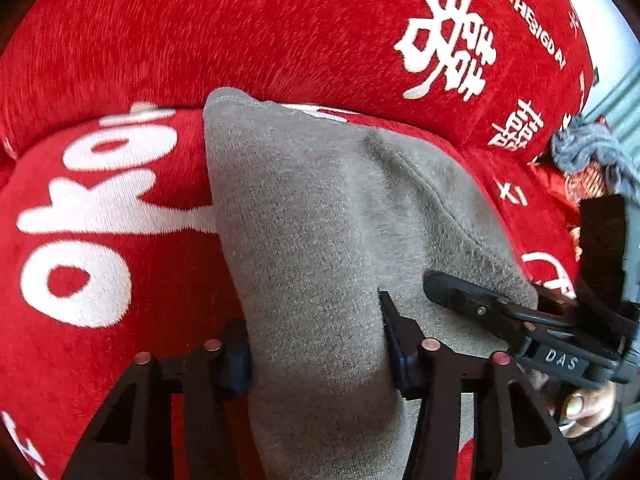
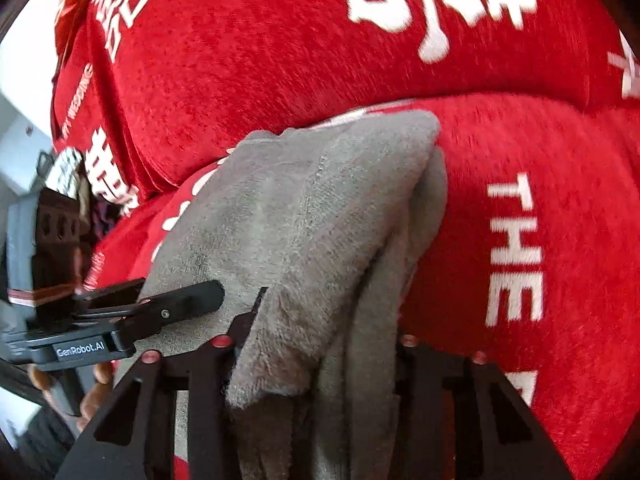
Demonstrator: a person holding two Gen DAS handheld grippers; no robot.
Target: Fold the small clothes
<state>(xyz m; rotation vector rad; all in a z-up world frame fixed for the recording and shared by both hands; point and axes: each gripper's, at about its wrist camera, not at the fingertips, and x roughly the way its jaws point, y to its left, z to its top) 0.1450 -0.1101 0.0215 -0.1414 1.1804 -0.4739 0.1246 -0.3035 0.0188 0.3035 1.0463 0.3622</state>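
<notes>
Left tongs (image 1: pixel 316 356) and right tongs (image 2: pixel 316 364): each clenched on the near edge of one grey fleece garment (image 1: pixel 320 208), doubled over on a red printed cover (image 1: pixel 100 220); fold begun, apparently unfinished, flattening left

Red white-lettered sofa cover (image 1: pixel 280 40), daylit.

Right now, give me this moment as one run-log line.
item: grey cloth on red blanket | left gripper: shut on near edge | right gripper: shut on near edge | fold: partly doubled over
</notes>
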